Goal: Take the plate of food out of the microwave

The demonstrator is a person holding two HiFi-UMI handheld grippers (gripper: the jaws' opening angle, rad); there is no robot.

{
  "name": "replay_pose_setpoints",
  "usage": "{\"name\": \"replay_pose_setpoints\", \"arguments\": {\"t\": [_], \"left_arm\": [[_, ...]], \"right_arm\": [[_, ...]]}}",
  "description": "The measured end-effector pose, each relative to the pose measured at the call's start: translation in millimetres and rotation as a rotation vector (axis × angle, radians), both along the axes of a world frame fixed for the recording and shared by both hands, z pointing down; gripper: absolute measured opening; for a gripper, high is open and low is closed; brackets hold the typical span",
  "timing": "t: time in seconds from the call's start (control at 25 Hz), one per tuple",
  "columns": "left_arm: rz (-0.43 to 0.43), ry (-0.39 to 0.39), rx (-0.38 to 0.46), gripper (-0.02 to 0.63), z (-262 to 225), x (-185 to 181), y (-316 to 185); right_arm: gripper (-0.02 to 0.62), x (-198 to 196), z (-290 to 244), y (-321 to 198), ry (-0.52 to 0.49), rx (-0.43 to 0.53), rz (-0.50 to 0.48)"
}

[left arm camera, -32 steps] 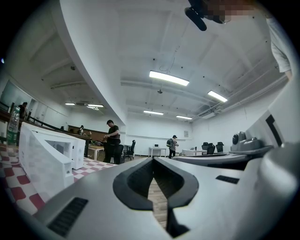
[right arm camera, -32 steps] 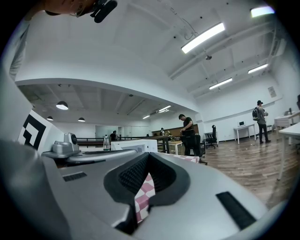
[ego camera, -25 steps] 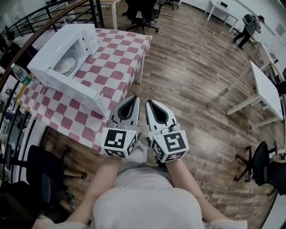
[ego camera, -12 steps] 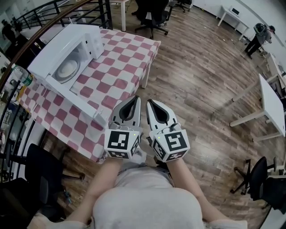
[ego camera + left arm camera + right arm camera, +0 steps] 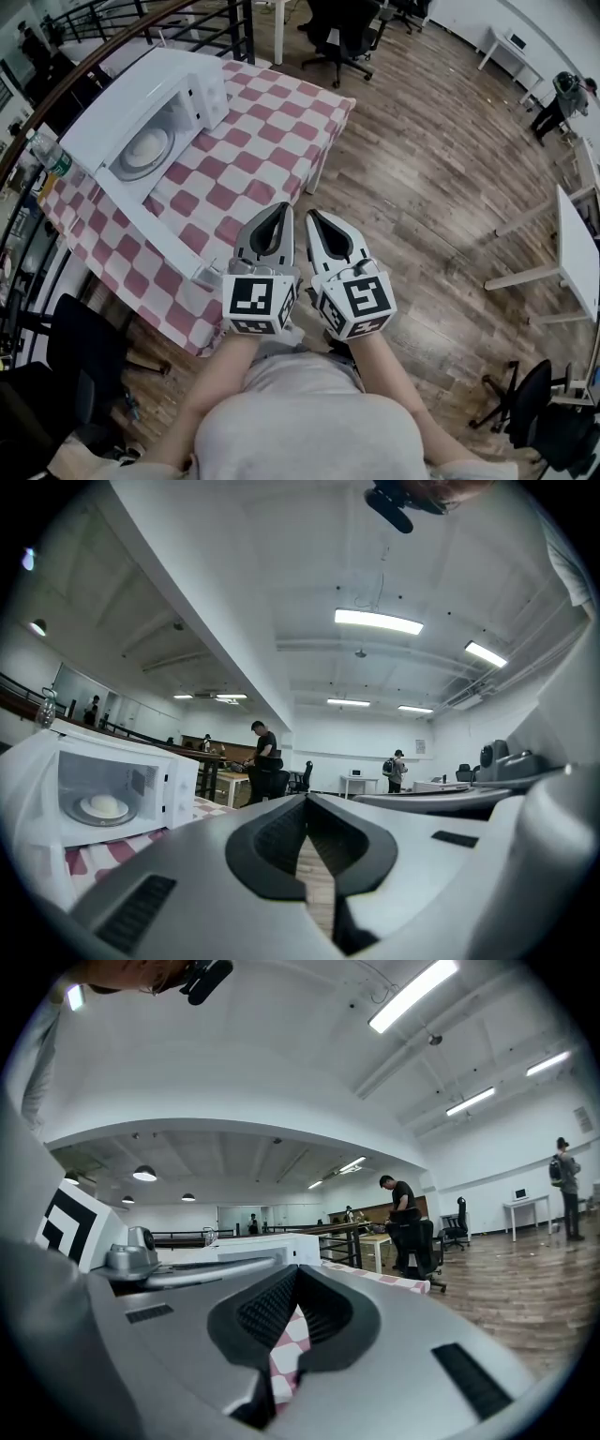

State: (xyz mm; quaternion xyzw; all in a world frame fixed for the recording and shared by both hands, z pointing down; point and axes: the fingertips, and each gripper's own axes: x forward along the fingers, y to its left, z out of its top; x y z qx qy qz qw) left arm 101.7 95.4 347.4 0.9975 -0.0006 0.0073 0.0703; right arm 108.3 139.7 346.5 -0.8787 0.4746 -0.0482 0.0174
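Note:
A white microwave (image 5: pixel 178 84) stands on a table with a red-and-white checked cloth (image 5: pixel 272 122), at the upper left of the head view. Its door (image 5: pixel 197 267) hangs open toward me. Inside lies a white plate of pale food (image 5: pixel 148 148), also visible in the left gripper view as the plate (image 5: pixel 101 807) inside the microwave (image 5: pixel 131 766). My left gripper (image 5: pixel 281 206) and right gripper (image 5: pixel 314 214) are side by side, pointing level, by the table's near corner and well short of the microwave. Both are shut with nothing in them; their tips meet in the left gripper view (image 5: pixel 306 797) and the right gripper view (image 5: pixel 295 1267).
A water bottle (image 5: pixel 47 155) stands left of the microwave by a dark railing (image 5: pixel 141 23). Black office chairs sit behind the table (image 5: pixel 342 28) and at my lower left (image 5: pixel 84 352). White desks (image 5: pixel 577 262) stand to the right on the wooden floor. People stand far off (image 5: pixel 265 757).
The table and microwave have drifted right and closer in the head view as I walk toward them. Both grippers stay side by side and shut.

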Motion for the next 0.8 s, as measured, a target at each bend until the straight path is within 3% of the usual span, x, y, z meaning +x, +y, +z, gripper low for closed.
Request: {"name": "replay_pose_setpoints", "arguments": {"t": [0.4,0.8], "left_arm": [[-0.061,-0.029,-0.035,0.002,15.6,34.7,-27.3],[-0.12,-0.042,-0.044,0.002,24.9,42.7,-54.4]], "right_arm": [[0.026,40.0,11.1,-20.8,-0.023,-0.003,-0.033],[0.026,55.1,16.0,-54.4,-0.035,-0.004,-0.099]]}}
